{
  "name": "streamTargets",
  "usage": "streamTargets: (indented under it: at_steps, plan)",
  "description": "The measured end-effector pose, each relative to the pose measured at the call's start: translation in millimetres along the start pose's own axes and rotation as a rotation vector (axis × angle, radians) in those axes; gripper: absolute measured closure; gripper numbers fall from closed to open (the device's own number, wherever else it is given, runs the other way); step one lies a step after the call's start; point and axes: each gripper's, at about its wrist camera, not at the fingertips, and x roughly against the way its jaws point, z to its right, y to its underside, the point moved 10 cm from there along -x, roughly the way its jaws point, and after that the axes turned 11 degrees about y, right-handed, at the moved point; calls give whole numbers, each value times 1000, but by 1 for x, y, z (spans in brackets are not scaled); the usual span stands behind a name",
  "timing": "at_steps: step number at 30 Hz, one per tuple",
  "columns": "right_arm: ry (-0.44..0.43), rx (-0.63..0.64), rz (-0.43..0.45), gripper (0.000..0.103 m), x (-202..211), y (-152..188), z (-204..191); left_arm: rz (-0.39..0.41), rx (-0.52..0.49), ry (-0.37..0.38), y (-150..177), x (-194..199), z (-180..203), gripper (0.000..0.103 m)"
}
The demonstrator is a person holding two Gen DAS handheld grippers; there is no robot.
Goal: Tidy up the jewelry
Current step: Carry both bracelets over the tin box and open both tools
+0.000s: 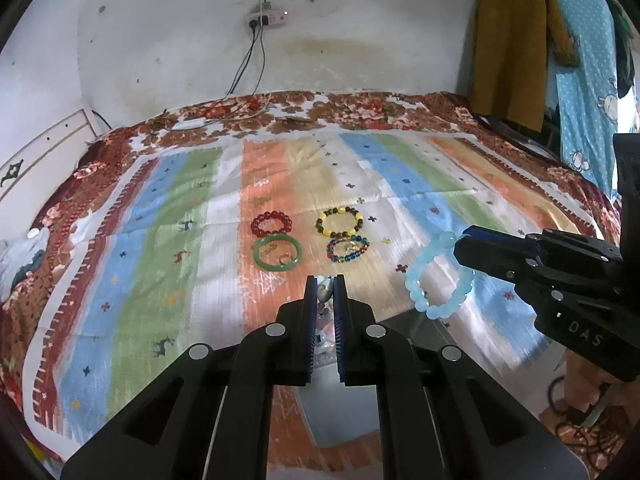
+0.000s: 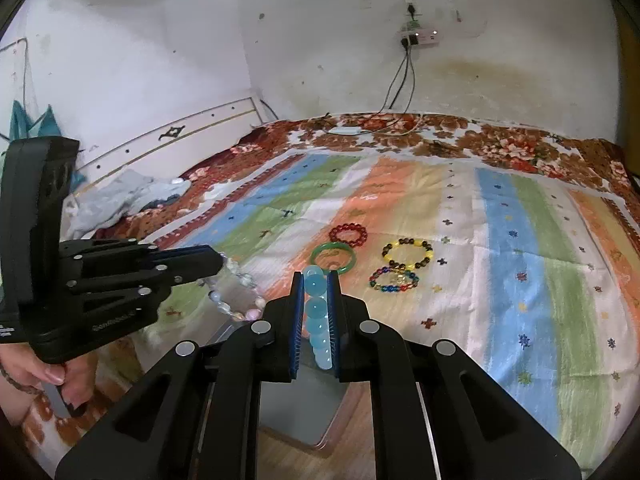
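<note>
While both your tongs are loaded, treat this as a carry-and-place step. Your left tongs (image 1: 325,282) are clamped nearly closed on a pale pastel bead bracelet (image 2: 236,292), which hangs loose off the tips in the right wrist view. Your right tongs (image 2: 317,280) are likewise pinched on a light blue bead bracelet (image 1: 438,276), gripped by a few beads with the rest of the loop dangling free.

Beyond the tips, four pieces already lie on the striped cloth (image 1: 420,196) spread over the bed, two rows of two, near but not touching except where noted: a red bead bracelet (image 1: 271,223) behind a green bangle (image 1: 277,254), the two very close or touching; and a yellow-and-dark bead bracelet (image 1: 341,222) behind a multicoloured bead bracelet (image 1: 347,251).

In my judgement the sensible placement continues that grid. Lower each loop until its free side rests on the cloth before you let go, so it lies as a ring and does not bunch. Keep clear of the laid pieces, and set one hand down at a time if the two bodies crowd each other.

Legible writing is limited: the letters "DAS" show on the body of the right tool in the left wrist view. Lettering on the left tool is too blurred to read.
</note>
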Motion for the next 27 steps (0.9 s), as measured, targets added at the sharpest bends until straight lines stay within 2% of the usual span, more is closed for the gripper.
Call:
streamTargets:
  at_steps: [13, 14, 15, 17, 18, 23, 27]
  plan:
    - [-35, -4, -39, 91, 7, 15, -10, -45, 2, 30, 21, 1, 16, 95]
    - [-35, -5, -38, 90, 7, 14, -10, -46, 7, 27, 21, 1, 15, 93]
    - [-31, -9, -34, 89, 8, 14, -9, -48, 11, 25, 22, 1, 14, 83]
    - [-25, -24, -23, 77, 10, 11, -6, -44, 29, 24, 22, 3, 11, 71]
    - [-19, -34, -19, 71, 11, 10, -4, -41, 38, 19, 21, 4, 8, 71]
    - [15, -47, -33, 71, 7, 12, 5, -45, 92, 1, 21, 3, -4, 68]
    - [36, -59, -42, 69, 3, 12, 11, -46, 112, -18, 20, 1, -12, 58]
